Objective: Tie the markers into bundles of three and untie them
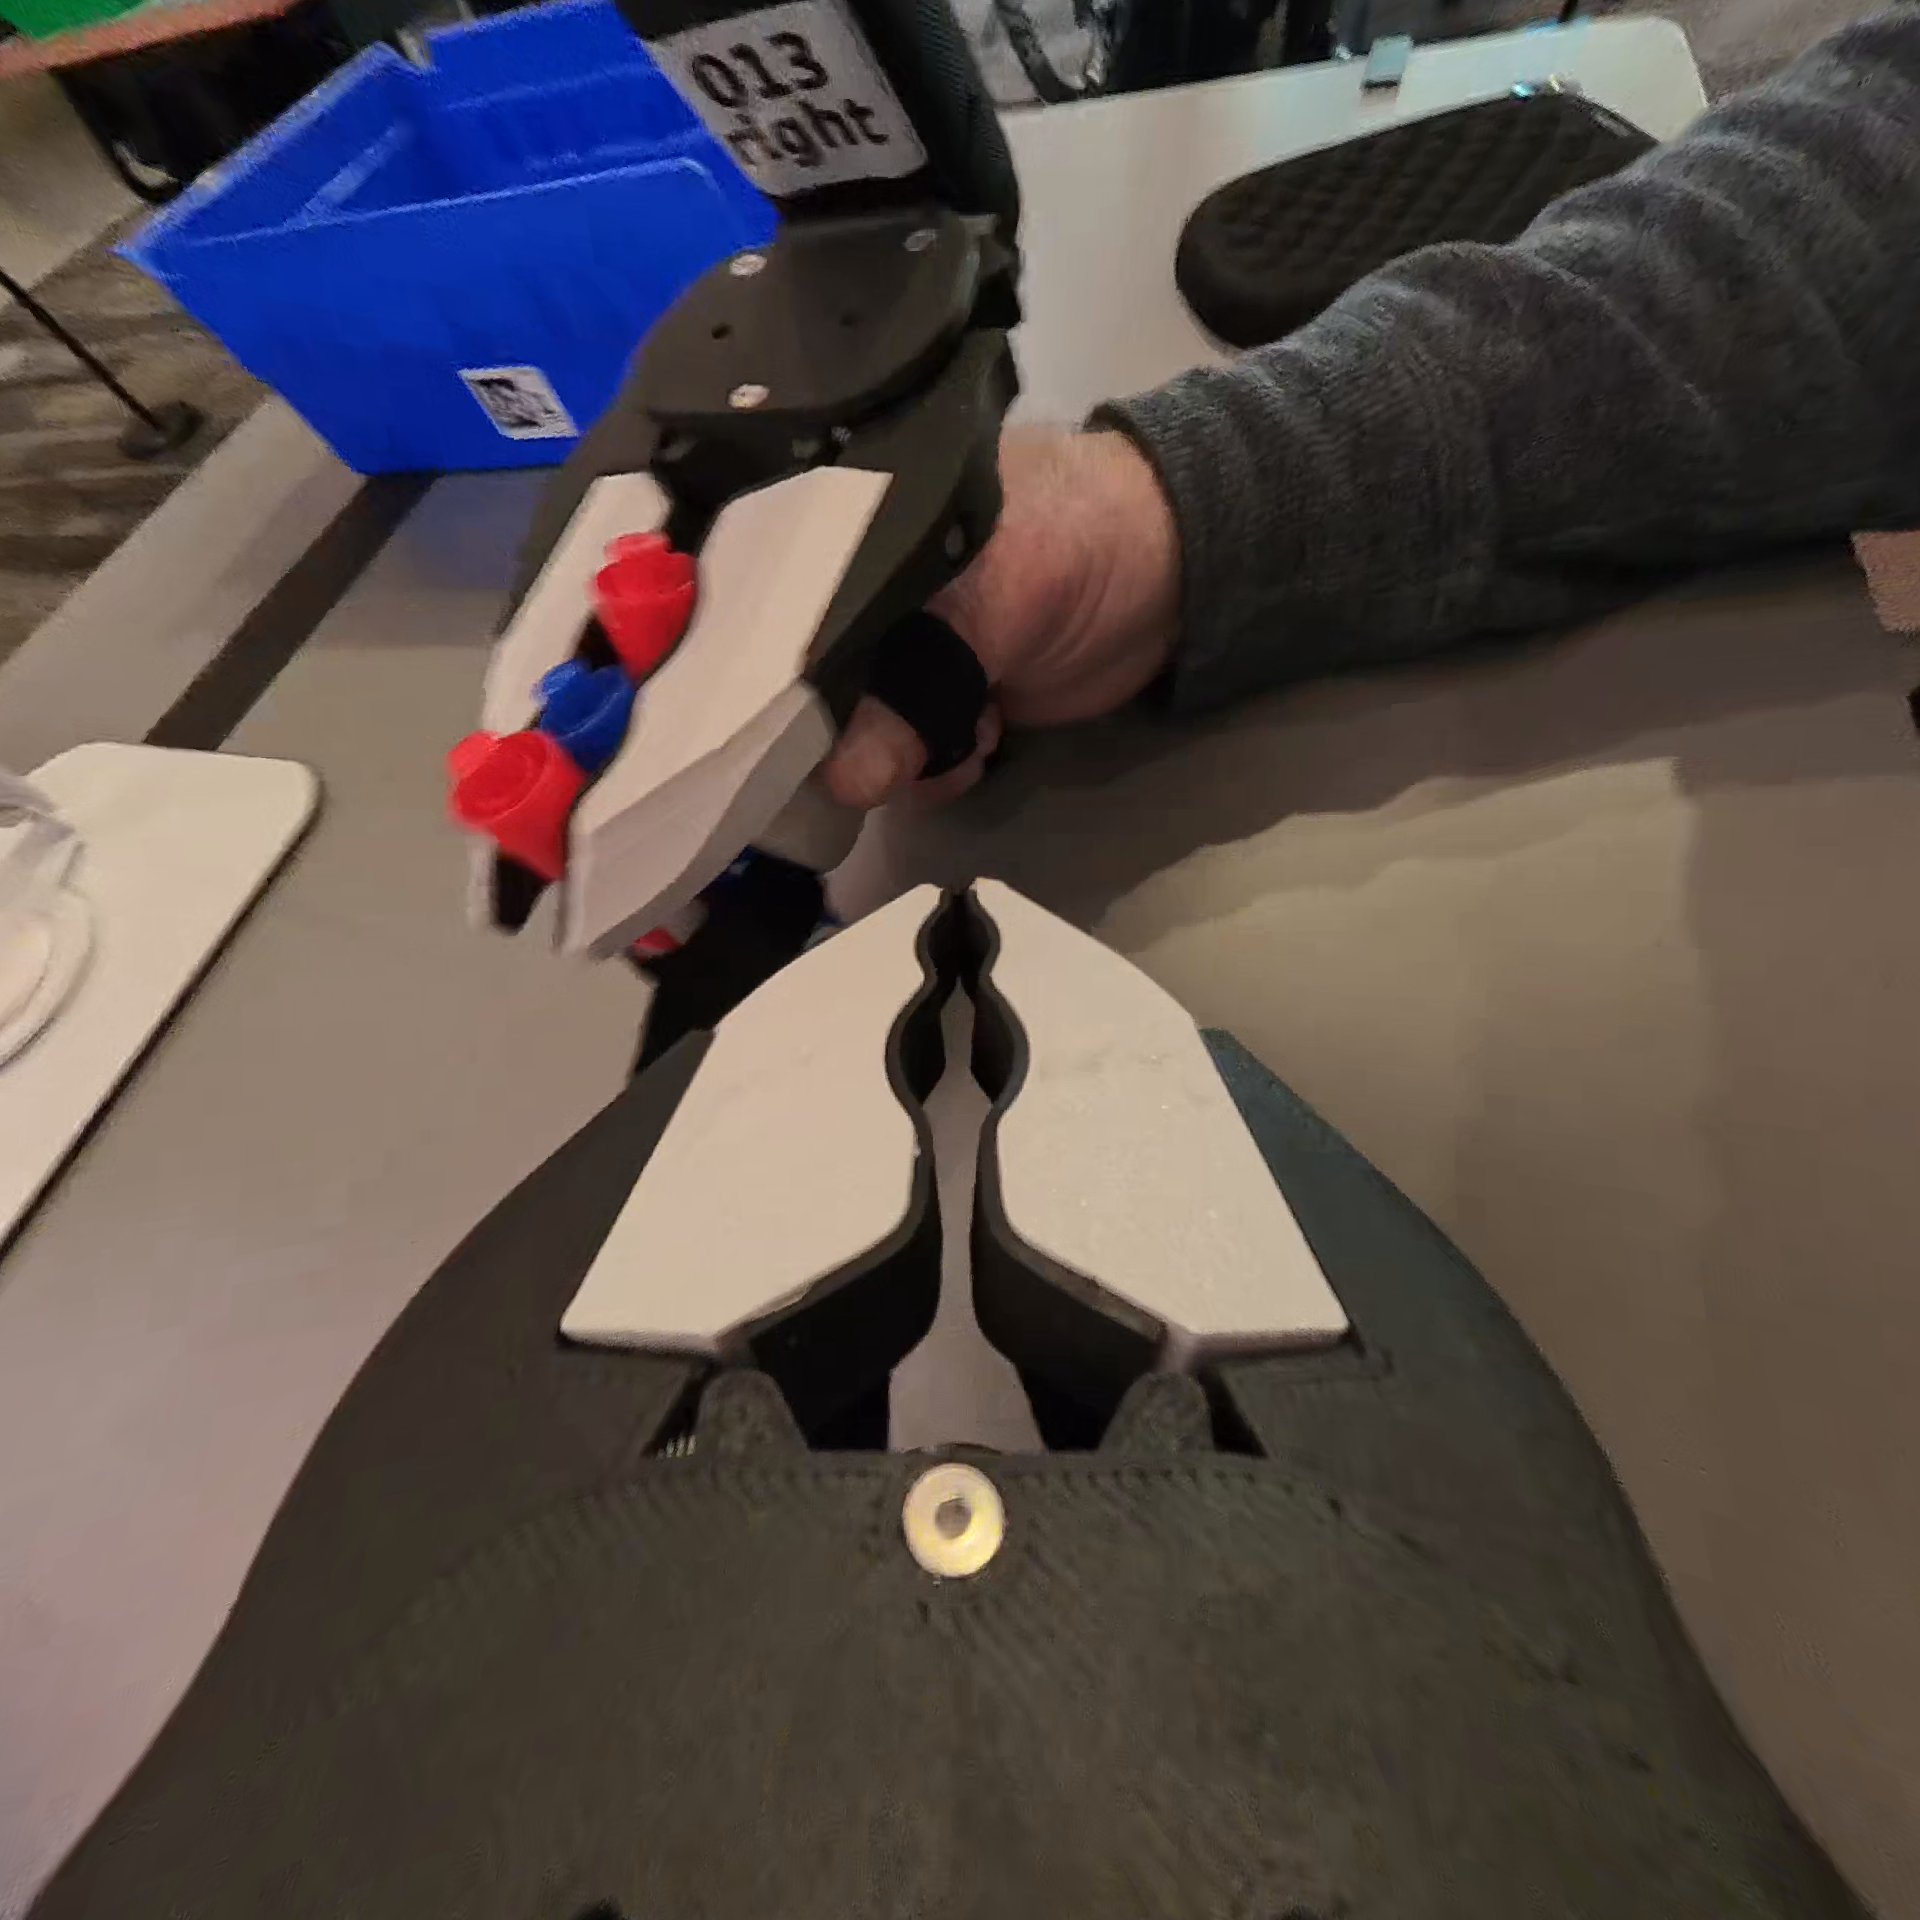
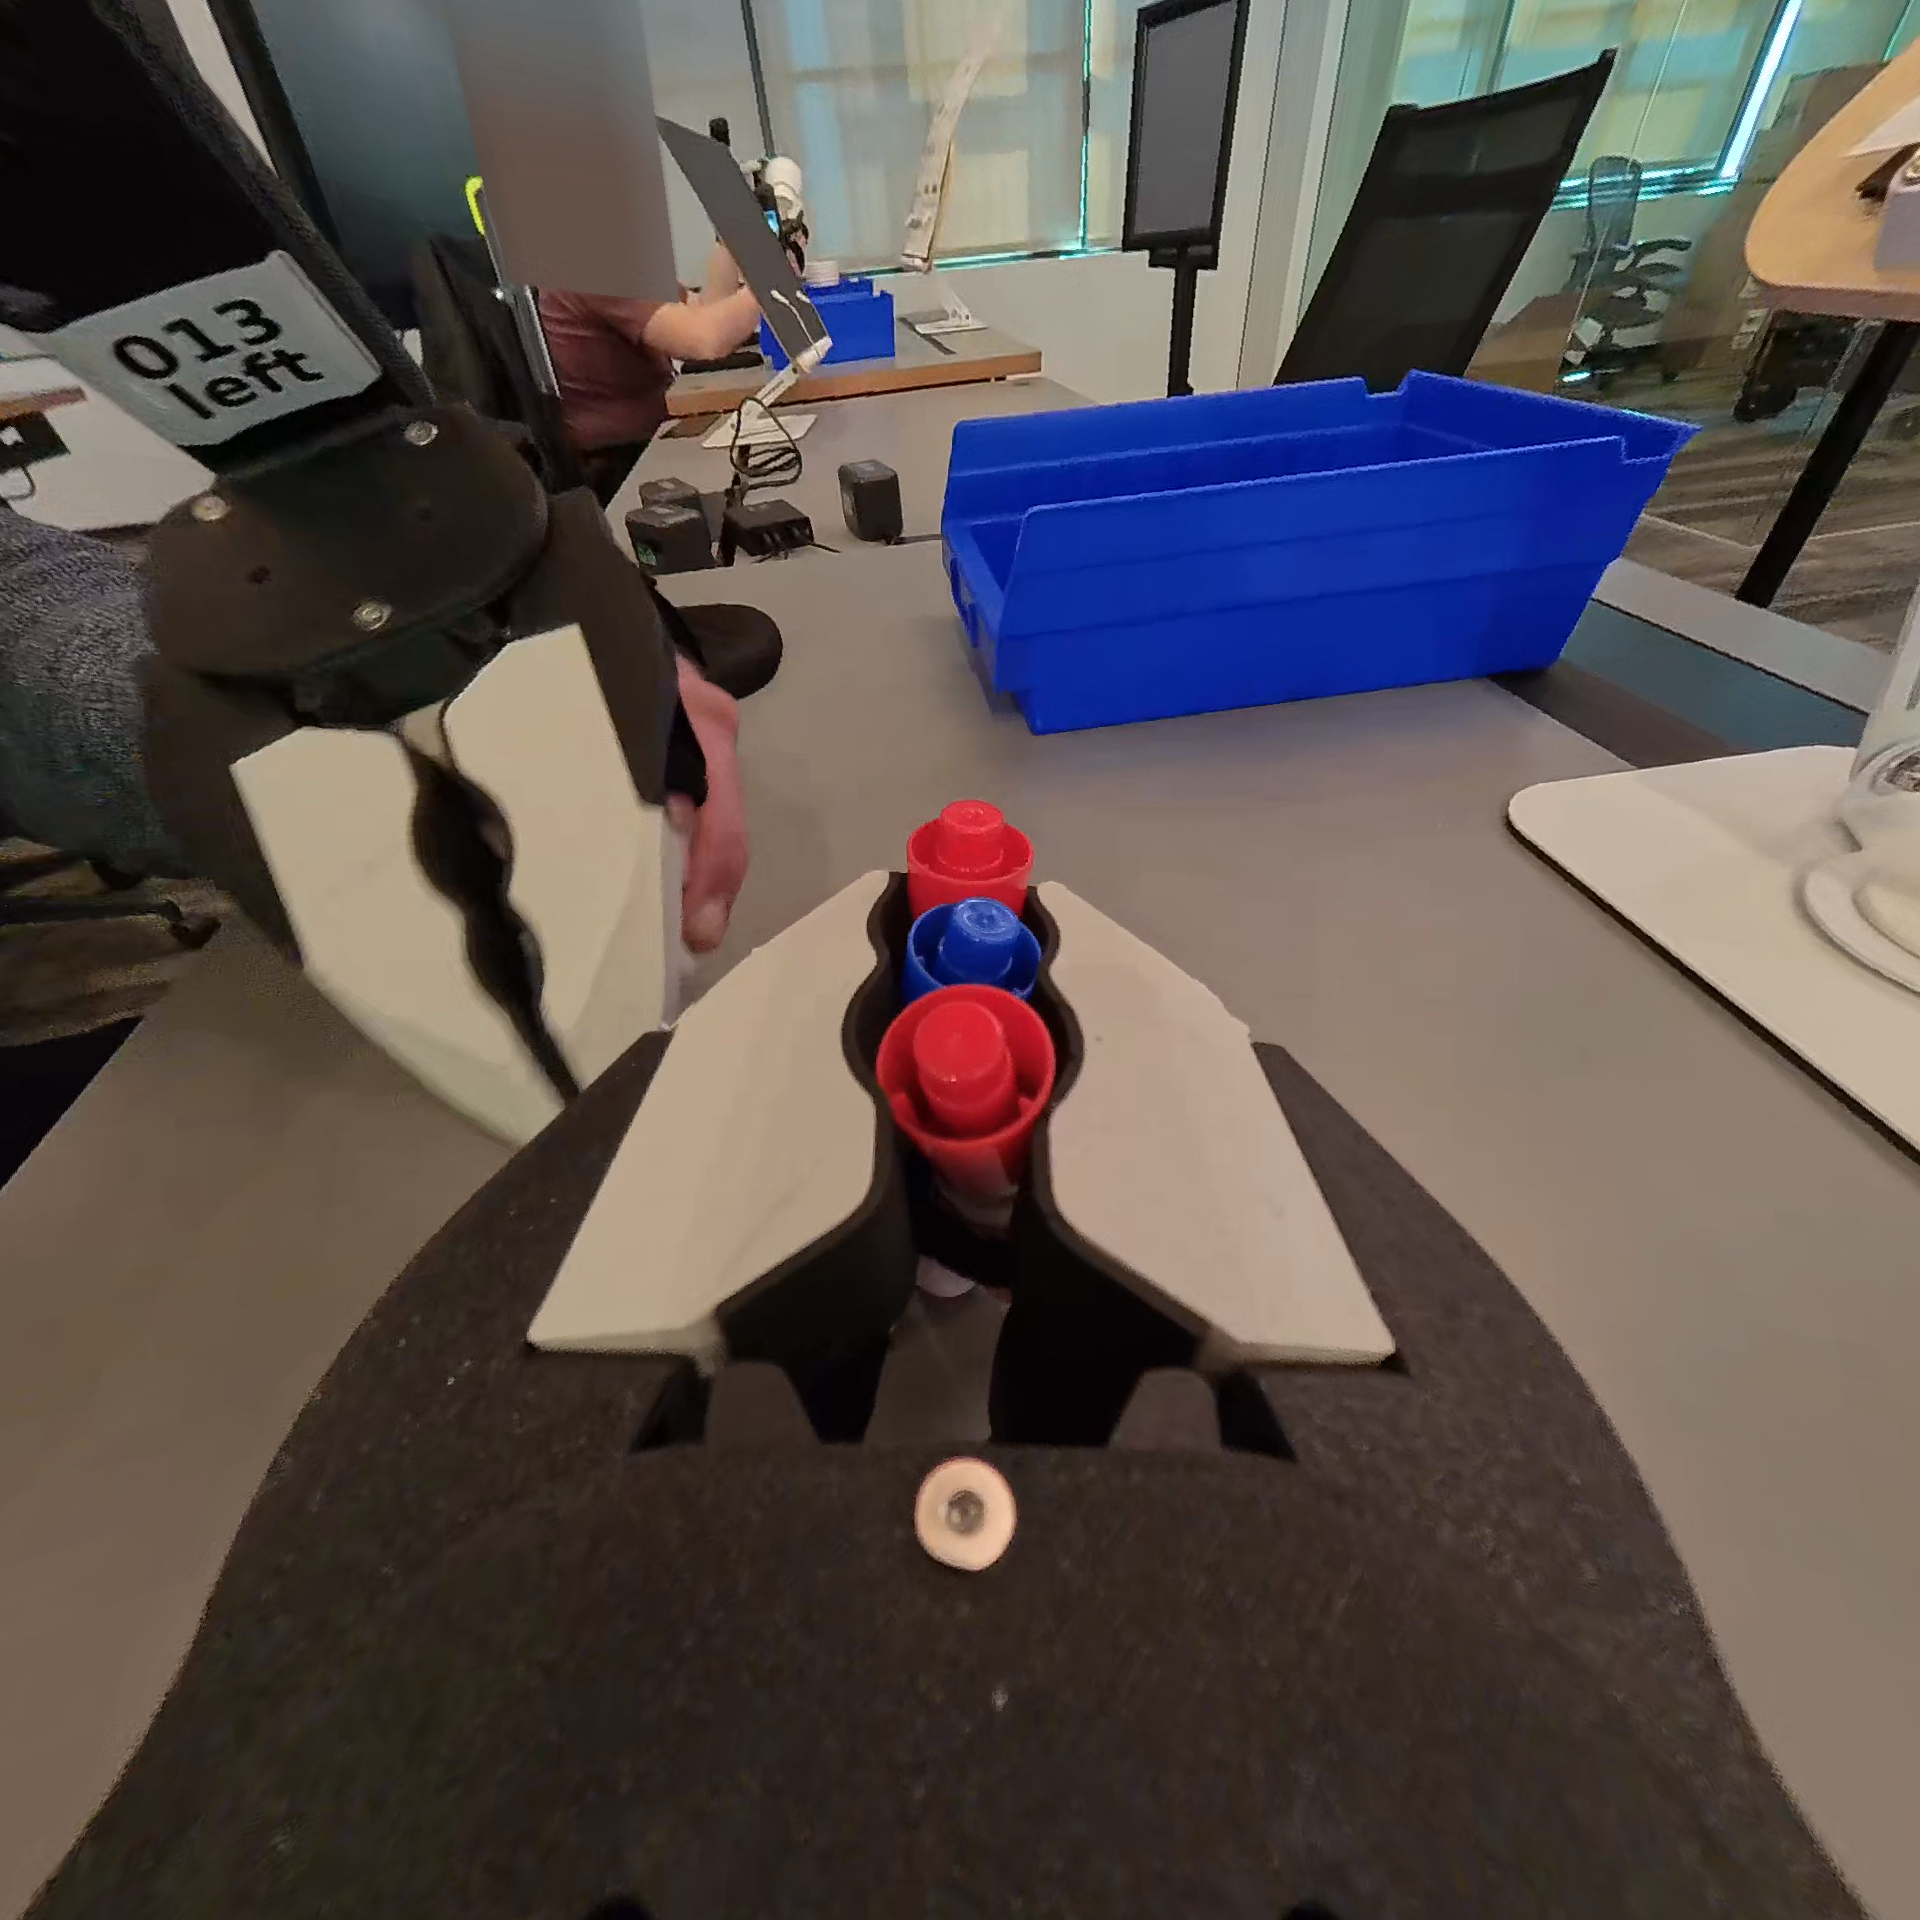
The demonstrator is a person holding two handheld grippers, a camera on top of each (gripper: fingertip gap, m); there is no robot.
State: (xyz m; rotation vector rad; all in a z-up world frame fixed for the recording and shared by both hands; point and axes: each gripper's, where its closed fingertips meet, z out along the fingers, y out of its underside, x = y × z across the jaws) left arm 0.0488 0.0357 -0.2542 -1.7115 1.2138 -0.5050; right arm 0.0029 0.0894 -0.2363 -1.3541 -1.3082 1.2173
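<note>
My right gripper (image 2: pixel 971 894) is shut on three markers standing in a row between its fingers: a red cap (image 2: pixel 968 854) at the tips, a blue cap (image 2: pixel 971 951) in the middle, a red cap (image 2: pixel 964 1070) nearest the camera. The left wrist view shows the same gripper (image 1: pixel 530 914) with the marker caps (image 1: pixel 639 608) poking out above the table; the marker bodies are mostly hidden. My left gripper (image 1: pixel 961 896) is shut and empty, its tips just right of the right gripper. It also shows in the right wrist view (image 2: pixel 540 1081), to the left. No tie is visible.
A blue bin (image 2: pixel 1278 582) stands on the grey table (image 2: pixel 1351 1039) at the back; it also shows in the left wrist view (image 1: pixel 436 270). A white mat (image 2: pixel 1704 894) with a clear glass object lies at the side. A black wrist rest (image 1: pixel 1403 208) lies beyond the sleeve (image 1: pixel 1558 416).
</note>
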